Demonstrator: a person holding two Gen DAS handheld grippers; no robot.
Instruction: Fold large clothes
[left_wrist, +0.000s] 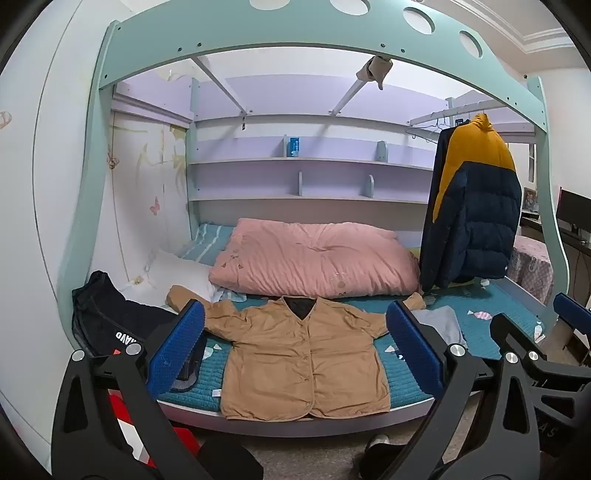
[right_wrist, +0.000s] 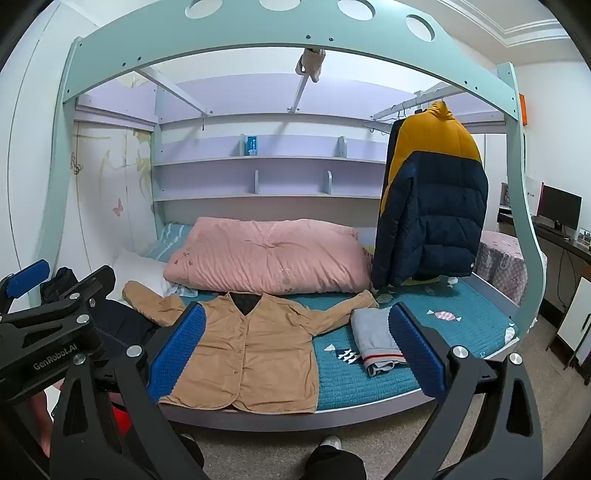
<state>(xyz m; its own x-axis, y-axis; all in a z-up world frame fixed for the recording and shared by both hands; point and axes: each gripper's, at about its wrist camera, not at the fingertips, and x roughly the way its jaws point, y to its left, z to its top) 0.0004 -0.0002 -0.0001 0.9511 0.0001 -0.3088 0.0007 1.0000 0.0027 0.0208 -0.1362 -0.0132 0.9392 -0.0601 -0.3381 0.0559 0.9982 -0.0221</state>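
Observation:
A tan button-up jacket (left_wrist: 303, 354) (right_wrist: 251, 347) lies flat, front up, on the teal bed cover (left_wrist: 480, 332), sleeves spread to both sides and hem at the bed's front edge. My left gripper (left_wrist: 295, 347) hangs open in front of the bed, its blue pads (left_wrist: 177, 347) framing the jacket without touching it. To its right, my right gripper (right_wrist: 297, 349) is also open and holds nothing; its pads (right_wrist: 417, 350) sit clear of the cloth. Each gripper shows in the other's view: the right gripper (left_wrist: 539, 321) and the left gripper (right_wrist: 61, 280).
A folded grey garment (right_wrist: 373, 336) lies right of the jacket. A dark garment (left_wrist: 110, 321) sits at the left. Behind are a pink duvet (left_wrist: 314, 258) and a white pillow (left_wrist: 177, 273). A navy-and-yellow puffer coat (right_wrist: 432, 206) hangs at the right. A person's shoe (right_wrist: 330, 441) is on the floor.

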